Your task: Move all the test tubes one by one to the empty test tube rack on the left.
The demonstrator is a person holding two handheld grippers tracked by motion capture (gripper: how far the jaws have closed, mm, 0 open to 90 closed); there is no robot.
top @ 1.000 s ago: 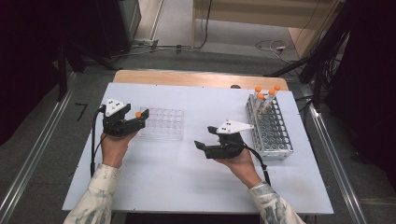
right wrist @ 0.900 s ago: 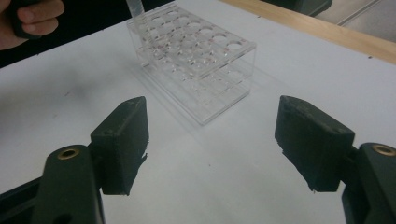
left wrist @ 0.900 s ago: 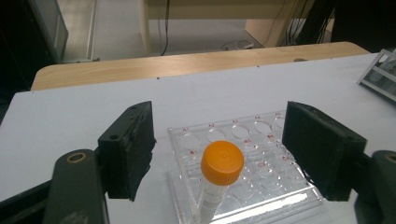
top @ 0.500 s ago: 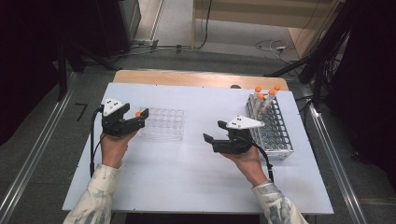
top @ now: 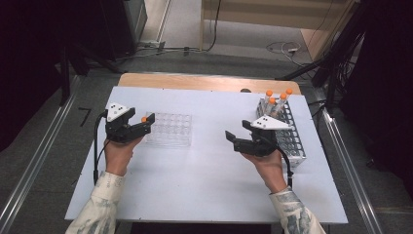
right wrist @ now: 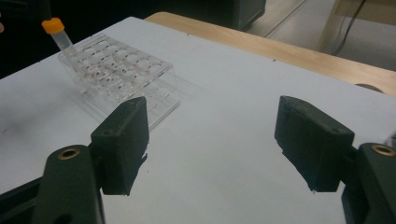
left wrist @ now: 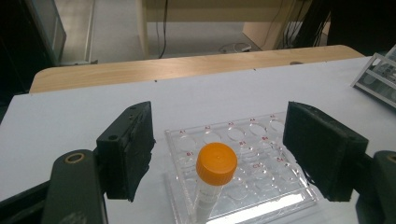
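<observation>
An orange-capped tube (left wrist: 215, 164) stands upright in a corner well of the clear plastic rack (left wrist: 261, 140). My left gripper (left wrist: 226, 142) is open, one jaw on each side of the tube, and neither pad touches it. From above, the left gripper (top: 146, 125) sits at the left end of the clear rack (top: 170, 129), with the tube's cap (top: 144, 119) between its tips. My right gripper (top: 232, 140) hangs open and empty over bare table, pointing left, just in front of the wire rack (top: 292, 139). Its own view looks past the gripper (right wrist: 212, 140) to the clear rack (right wrist: 116, 65) and the tube (right wrist: 56, 30).
The wire rack holds several orange-capped tubes (top: 275, 100) at its far end. A wooden strip (top: 195, 83) runs along the white table's far edge. Bare tabletop (top: 209, 175) lies between the two racks and towards the near edge. Cables trail from both grippers.
My right gripper has moved to the right and slightly up, closer to the wire rack, still open and empty. The left gripper has stayed around the tube.
</observation>
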